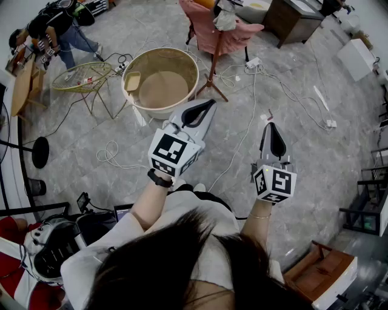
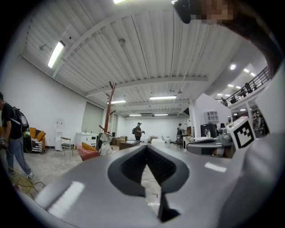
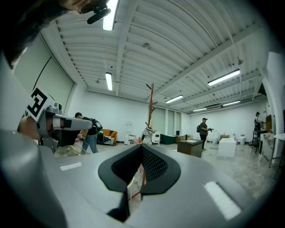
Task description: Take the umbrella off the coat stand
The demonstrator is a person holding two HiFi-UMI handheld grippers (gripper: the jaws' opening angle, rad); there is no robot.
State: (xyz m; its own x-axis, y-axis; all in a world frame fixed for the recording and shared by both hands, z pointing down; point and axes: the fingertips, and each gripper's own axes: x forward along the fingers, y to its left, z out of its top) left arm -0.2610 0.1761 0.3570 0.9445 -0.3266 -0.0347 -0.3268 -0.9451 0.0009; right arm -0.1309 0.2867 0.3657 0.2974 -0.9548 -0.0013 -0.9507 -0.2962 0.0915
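A wooden coat stand point(image 1: 214, 62) rises from the grey floor at the top middle of the head view. A pink, umbrella-like thing point(image 1: 206, 29) and a grey cloth point(image 1: 226, 18) hang on it. My left gripper point(image 1: 209, 104) is held level, shut and empty, its tip pointing at the stand's feet but well short of them. My right gripper point(image 1: 271, 125) is to its right, also shut with nothing between the jaws. In the left gripper view the stand point(image 2: 109, 111) is far off, above the closed jaws point(image 2: 146, 147). The right gripper view shows the stand point(image 3: 151, 111) straight ahead beyond its jaws point(image 3: 141, 146).
A big round beige tub point(image 1: 182, 60) sits left of the stand, with a yellow wire table point(image 1: 82, 77) beyond it. Cables point(image 1: 242, 130) and a power strip point(image 1: 253, 62) lie on the floor. A person point(image 1: 60, 30) stands at the upper left. A dark desk point(image 1: 297, 18) is behind the stand.
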